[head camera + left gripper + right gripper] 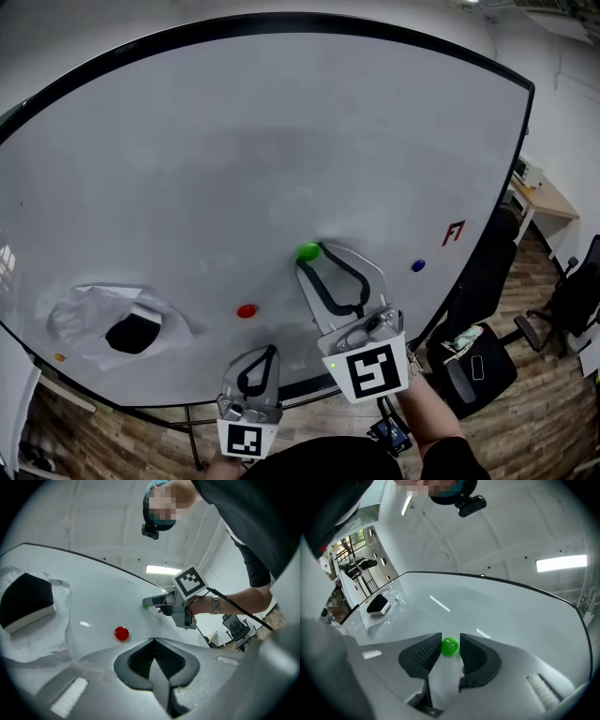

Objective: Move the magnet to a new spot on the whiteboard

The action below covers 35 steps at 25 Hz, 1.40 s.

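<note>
1. the green magnet (450,646) sits on the whiteboard (234,150), in its lower half, between a red magnet (246,310) and a blue magnet (418,265).
2. the right gripper (451,639) brackets the green magnet with its jaws apart, not pinching it. the left gripper (153,641) is closed and empty.
3. this looks like either a grasp or a release. the next move is to close squarely or back straight off.
4. only the right gripper view shows the loose fit, and only the head view shows the blue magnet.

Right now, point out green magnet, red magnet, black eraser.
green magnet (450,647), right gripper view, centre of its dome.
red magnet (121,633), left gripper view, centre of its dome.
black eraser (26,599), left gripper view, its dark face.
</note>
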Each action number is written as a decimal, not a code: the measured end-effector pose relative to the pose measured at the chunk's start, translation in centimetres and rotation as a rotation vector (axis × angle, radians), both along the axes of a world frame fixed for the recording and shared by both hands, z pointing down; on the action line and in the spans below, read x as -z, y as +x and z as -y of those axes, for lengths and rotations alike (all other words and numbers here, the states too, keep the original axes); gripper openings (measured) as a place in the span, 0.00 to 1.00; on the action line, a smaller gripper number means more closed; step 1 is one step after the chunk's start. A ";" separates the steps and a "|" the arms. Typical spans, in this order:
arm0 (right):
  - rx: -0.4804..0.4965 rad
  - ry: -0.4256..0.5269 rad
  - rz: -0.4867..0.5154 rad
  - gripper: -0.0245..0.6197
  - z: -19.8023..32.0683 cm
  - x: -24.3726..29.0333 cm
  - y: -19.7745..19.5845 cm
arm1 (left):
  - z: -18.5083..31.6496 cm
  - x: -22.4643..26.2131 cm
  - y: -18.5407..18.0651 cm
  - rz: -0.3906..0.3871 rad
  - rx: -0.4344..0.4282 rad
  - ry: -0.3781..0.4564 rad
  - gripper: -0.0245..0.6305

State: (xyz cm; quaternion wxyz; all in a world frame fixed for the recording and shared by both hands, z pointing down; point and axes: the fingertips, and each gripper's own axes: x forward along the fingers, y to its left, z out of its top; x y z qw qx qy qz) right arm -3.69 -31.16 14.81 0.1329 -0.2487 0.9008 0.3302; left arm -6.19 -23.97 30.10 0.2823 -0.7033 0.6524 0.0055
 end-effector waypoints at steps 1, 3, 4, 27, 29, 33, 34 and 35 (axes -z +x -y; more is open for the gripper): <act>0.002 -0.002 -0.005 0.23 0.0 -0.1 -0.1 | 0.0 0.0 0.0 -0.002 0.001 0.000 0.04; 0.003 -0.008 -0.019 0.26 0.0 -0.3 -0.3 | 0.0 -0.1 -0.1 -0.006 0.005 -0.001 0.04; 0.001 -0.007 -0.021 0.27 0.0 -0.4 -0.4 | 0.0 -0.2 -0.2 -0.005 0.006 -0.002 0.04; -0.038 0.002 0.009 0.23 -0.6 0.1 -0.1 | -1.5 -1.3 -1.1 -0.022 -0.003 -0.026 0.04; -0.043 -0.010 0.003 0.23 -0.7 -0.1 -0.1 | -1.6 -1.2 -0.9 -0.021 -0.013 -0.025 0.04; -0.054 -0.040 -0.001 0.24 -0.9 -0.6 0.1 | -1.8 -1.3 -0.8 -0.017 -0.034 -0.027 0.04; -0.059 -0.040 -0.003 0.24 -1.0 -0.6 0.1 | -1.9 -1.3 -0.9 -0.017 -0.038 -0.027 0.04; -0.064 -0.038 -0.005 0.24 -1.1 -0.7 0.2 | -2.0 -1.3 -0.9 -0.019 -0.042 -0.027 0.04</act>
